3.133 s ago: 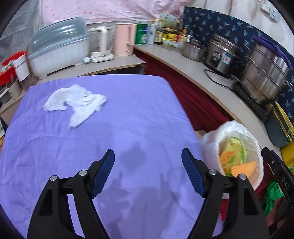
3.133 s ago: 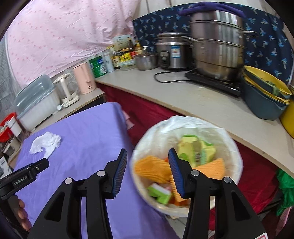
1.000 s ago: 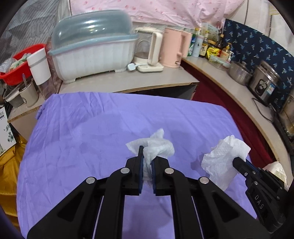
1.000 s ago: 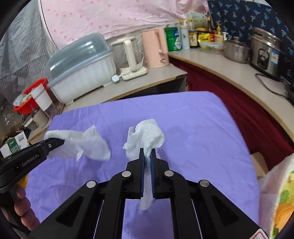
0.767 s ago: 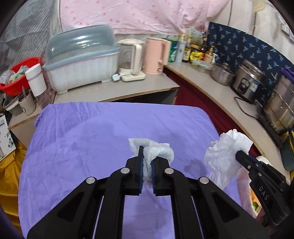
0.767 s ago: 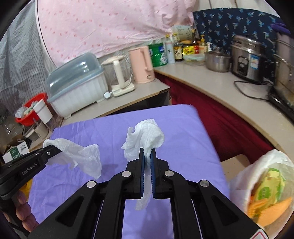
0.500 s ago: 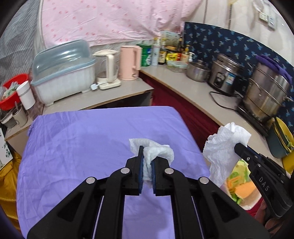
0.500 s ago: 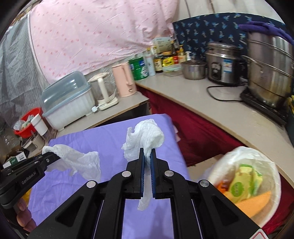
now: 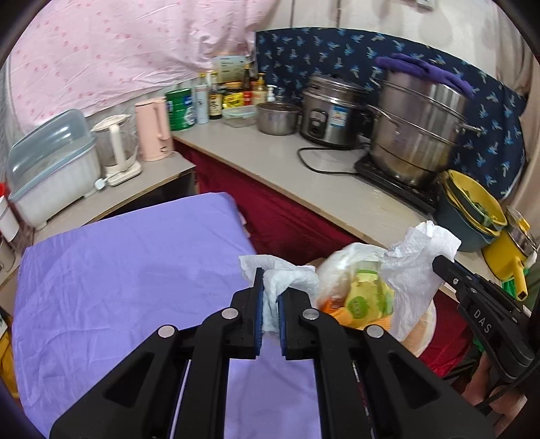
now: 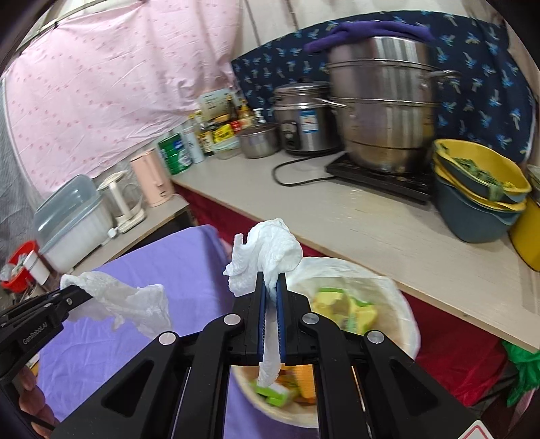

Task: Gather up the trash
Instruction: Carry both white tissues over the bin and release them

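Each claw pinches a crumpled white paper towel. The left claw (image 9: 269, 297) holds a bunched wad (image 9: 287, 280) above the edge of the purple-covered counter (image 9: 118, 270). The right claw (image 10: 270, 297) grips a puffier towel (image 10: 270, 253) with a tail dangling over the bag-lined trash bin (image 10: 388, 297).

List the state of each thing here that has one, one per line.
Left claw: shut on a crumpled tissue.
Right claw: shut on a second tissue.
Bin: open, bag-lined, holding packaging.
Steamer pot: covered by purple cloth.
Dish box: lid down.
Purple tablecloth: wrinkled.
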{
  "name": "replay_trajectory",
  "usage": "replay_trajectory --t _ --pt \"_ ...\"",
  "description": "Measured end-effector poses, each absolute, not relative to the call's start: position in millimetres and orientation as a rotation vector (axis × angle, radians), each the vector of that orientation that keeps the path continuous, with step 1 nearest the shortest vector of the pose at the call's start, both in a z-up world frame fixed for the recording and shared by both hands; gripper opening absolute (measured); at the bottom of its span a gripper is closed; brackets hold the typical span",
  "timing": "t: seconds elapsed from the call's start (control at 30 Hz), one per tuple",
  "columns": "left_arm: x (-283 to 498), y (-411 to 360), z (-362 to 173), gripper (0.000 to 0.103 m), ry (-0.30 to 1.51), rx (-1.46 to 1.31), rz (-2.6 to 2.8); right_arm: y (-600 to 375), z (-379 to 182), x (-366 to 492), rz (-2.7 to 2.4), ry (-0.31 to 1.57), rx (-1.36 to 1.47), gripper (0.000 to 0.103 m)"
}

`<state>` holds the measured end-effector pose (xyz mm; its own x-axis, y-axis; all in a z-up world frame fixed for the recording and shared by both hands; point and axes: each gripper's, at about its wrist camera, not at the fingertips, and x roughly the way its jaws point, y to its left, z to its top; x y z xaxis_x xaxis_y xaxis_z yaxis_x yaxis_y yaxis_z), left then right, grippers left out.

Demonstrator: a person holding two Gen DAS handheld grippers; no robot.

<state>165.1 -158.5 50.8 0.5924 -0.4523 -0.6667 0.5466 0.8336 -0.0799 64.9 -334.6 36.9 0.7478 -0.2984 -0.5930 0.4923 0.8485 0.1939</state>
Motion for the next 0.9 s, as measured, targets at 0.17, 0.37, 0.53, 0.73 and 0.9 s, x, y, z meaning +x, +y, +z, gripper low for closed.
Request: replay_trajectory --t 0.17,0.37,0.53,0.73,0.9 --pt "151.3 -197.6 44.6 0.007 0.75 0.165 -0.634 -371.1 26.2 34.0 -0.512 0.585 0.38 0.006" --pt "138.8 -239.3 26.3 0.007 0.803 0.174 -0.693 -395.4 5.8 16.9 -0.56 0.616 0.393 0.006" --pt "137.4 -265.2 5.4 0.007 0.833 0.2 -0.708 -400.7 -14.8 16.9 -0.567 0.649 0.411 0.006" --pt "144.6 -283.5 -23.9 0.011 0.873 0.211 -0.708 -400.2 -42.0 33.4 -0.536 0.709 0.426 0.008" --pt "153.7 -273.3 -39.3 0.052 0.9 0.171 -0.643 -395.6 -45.9 37.0 -0.53 0.691 0.423 0.028"
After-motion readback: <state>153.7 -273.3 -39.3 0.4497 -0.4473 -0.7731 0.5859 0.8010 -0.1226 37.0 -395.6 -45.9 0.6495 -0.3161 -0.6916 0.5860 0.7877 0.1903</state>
